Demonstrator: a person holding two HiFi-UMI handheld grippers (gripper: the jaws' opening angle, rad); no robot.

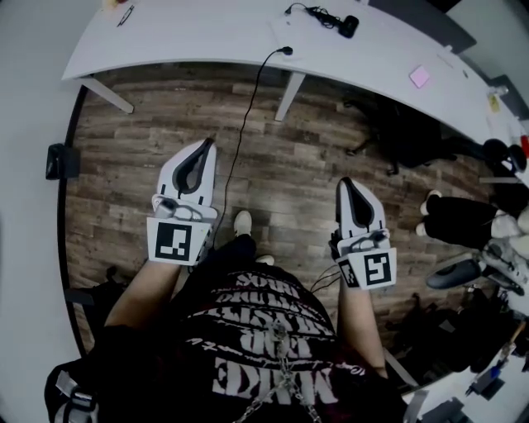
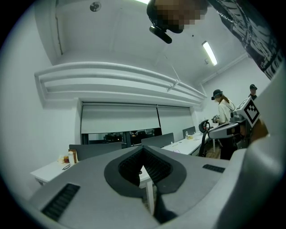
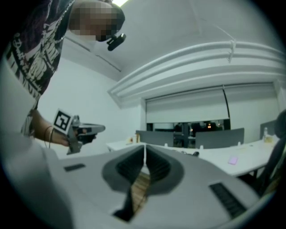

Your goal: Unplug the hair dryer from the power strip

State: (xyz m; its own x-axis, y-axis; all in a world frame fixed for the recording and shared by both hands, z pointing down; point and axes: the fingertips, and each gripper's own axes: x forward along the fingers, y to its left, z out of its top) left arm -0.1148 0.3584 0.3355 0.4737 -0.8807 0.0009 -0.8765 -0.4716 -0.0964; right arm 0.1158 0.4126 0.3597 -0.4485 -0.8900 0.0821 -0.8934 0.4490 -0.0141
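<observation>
A white curved table (image 1: 207, 33) spans the top of the head view. A small black device with a cable (image 1: 343, 23) lies on it, too small to tell whether it is the hair dryer. I make out no power strip. A thin black cord (image 1: 244, 124) drops from the table edge to the wooden floor. My left gripper (image 1: 204, 145) and right gripper (image 1: 345, 182) are held level over the floor, well short of the table. Both are shut and empty. In the left gripper view the left gripper's (image 2: 143, 150) jaws meet, and in the right gripper view so do the right gripper's (image 3: 144, 146).
Table legs (image 1: 289, 95) stand ahead on the floor. A pink note (image 1: 419, 77) lies on the table at right. Dark bags or a chair (image 1: 405, 136) and another person's legs (image 1: 463, 219) are at the right. A black box (image 1: 62, 161) sits at the left wall.
</observation>
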